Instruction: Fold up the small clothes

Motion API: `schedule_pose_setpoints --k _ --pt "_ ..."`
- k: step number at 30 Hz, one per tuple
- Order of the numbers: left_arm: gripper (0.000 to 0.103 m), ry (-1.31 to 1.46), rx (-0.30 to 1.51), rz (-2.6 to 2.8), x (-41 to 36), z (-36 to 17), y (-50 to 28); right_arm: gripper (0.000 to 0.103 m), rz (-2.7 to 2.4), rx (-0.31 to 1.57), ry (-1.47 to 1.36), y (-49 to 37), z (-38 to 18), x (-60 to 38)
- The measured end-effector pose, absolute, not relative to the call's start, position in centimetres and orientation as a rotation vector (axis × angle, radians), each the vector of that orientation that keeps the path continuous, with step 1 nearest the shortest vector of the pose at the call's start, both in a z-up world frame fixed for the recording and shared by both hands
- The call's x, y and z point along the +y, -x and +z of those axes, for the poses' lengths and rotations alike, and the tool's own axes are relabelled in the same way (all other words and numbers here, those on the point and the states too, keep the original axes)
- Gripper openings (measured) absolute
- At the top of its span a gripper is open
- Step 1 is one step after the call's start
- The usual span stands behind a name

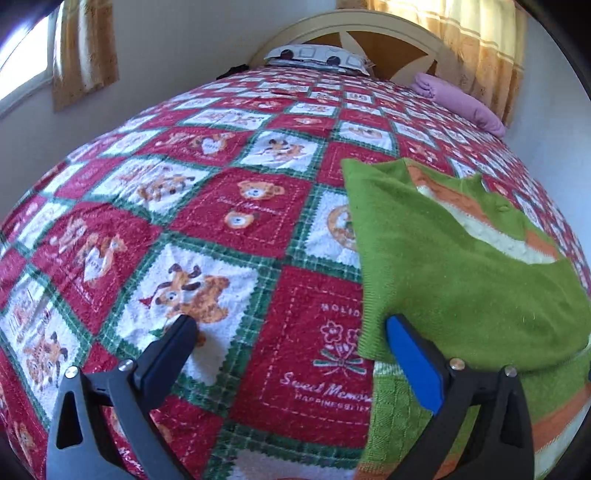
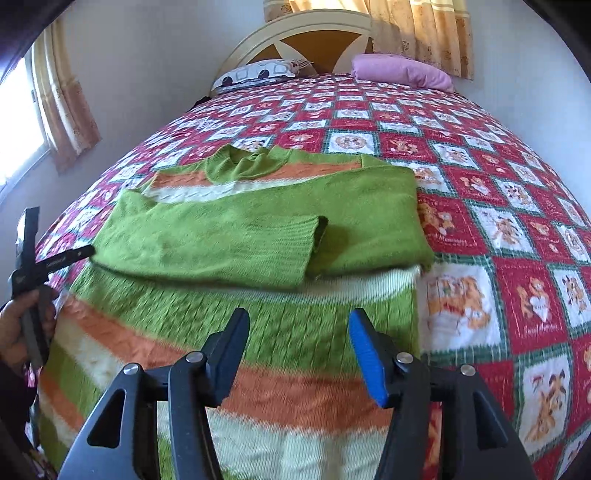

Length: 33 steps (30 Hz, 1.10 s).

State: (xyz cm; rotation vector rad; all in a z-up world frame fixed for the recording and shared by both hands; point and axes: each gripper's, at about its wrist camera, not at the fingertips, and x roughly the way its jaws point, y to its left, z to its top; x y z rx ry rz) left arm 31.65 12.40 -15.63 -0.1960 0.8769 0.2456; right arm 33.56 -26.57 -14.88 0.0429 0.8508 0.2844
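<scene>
Sweater lies sleeves-folded on quilt, both jaws open

sweater: was green, with orange and cream stripes across chest and hem
quilt: was a check of red and white squares edged in green plaid, printed with brown teddy bears
pillow: was plain lilac
second pillow: was white with black shapes
curtain: was pale orange-yellow, with light stripes
headboard: was cream with brown panels
hand-held gripper fingers: were one black, one blue
</scene>
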Motion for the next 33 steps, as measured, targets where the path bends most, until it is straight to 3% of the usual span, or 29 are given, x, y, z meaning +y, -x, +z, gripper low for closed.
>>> schedule_pose_setpoints --k 18,33 --pt "0.103 0.039 0.754 0.186 9.7 -11.3 -25.7 0.065 0.276 0.872 -0.026 -31.5 -15.8 -26.0" --pt "0.103 0.033 0.744 0.130 7.9 -11.0 -22.9 0.067 0.263 0.871 -0.010 -30.3 -16.2 -25.5"
